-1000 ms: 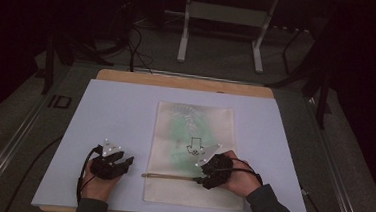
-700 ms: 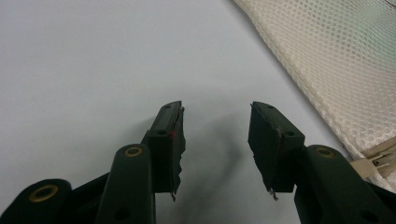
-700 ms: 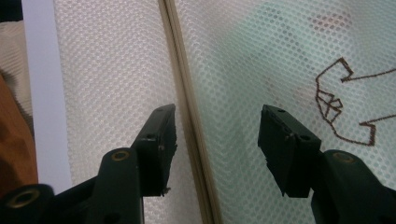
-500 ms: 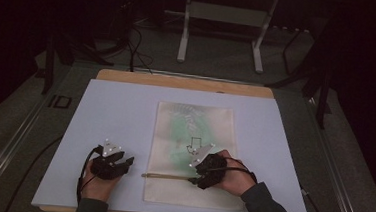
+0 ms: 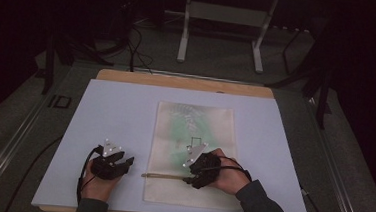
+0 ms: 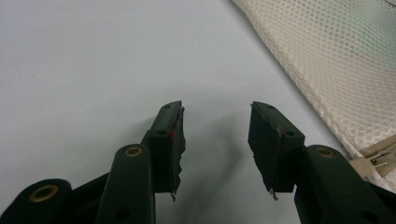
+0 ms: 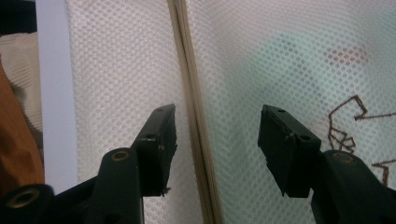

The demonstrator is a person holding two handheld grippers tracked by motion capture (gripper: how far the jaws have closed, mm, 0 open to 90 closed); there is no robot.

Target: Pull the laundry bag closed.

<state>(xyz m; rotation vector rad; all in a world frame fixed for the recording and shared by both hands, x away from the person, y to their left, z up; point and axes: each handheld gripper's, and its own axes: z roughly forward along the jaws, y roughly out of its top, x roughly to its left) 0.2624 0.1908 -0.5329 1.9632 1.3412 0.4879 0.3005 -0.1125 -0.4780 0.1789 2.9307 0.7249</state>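
A cream mesh bag (image 5: pixel 195 121) lies flat on the mat, and something pale green (image 5: pixel 184 128) shows through it. Its tan zipper line (image 5: pixel 163 176) runs across the near end. My right gripper (image 5: pixel 191 176) hovers over that line, open, with nothing between its fingers. In the right gripper view the zipper (image 7: pixel 191 116) passes between the open jaws (image 7: pixel 217 126), just over the mesh. My left gripper (image 5: pixel 128 161) rests left of the bag, open (image 6: pixel 215 121) over bare mat. The bag's edge (image 6: pixel 327 70) and a zipper pull (image 6: pixel 376 161) lie to its right.
The white mat (image 5: pixel 115 116) covers a wooden table (image 5: pixel 177 81) and has free room left of the bag and beyond it. A dark stitched mark (image 7: pixel 348 119) sits on the mesh near the right jaw. Stand legs (image 5: pixel 183 30) and cables are on the floor beyond.
My right gripper has slid a little to the left along the zipper line. The left gripper has stayed where it was.
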